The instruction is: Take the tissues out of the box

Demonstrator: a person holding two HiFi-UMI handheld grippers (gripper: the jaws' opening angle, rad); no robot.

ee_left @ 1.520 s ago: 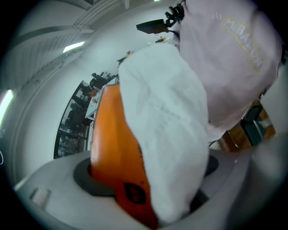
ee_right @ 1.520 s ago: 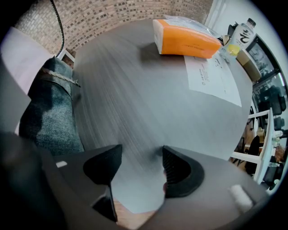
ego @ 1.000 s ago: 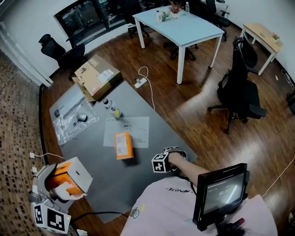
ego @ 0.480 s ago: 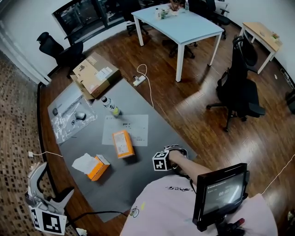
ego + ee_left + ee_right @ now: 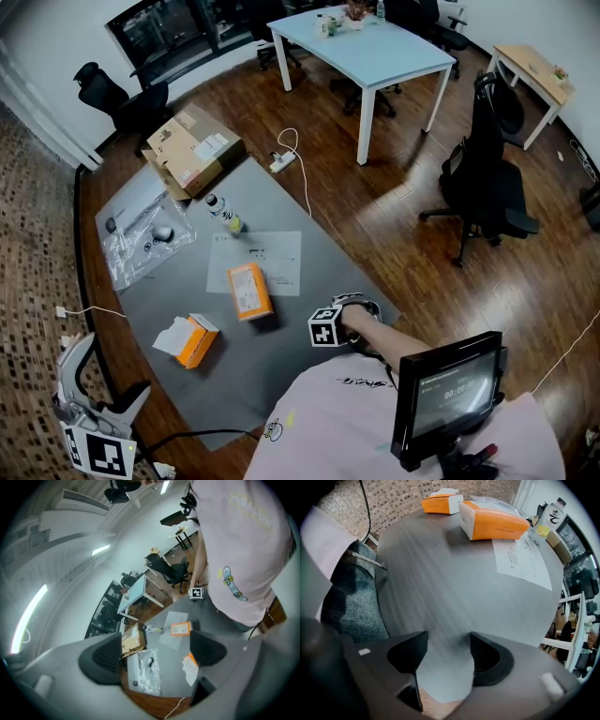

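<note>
I had the box on the desk's left side, tissue poking from its left end, nearest my left claw, open and empty; right claw also open, empty.

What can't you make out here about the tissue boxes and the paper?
- Print on the paper sheet: too small in every view.
- Tissues left inside the open tissue box: hidden by its own walls in every view.
- Whether the second orange box is opened: too small in the head view.
</note>
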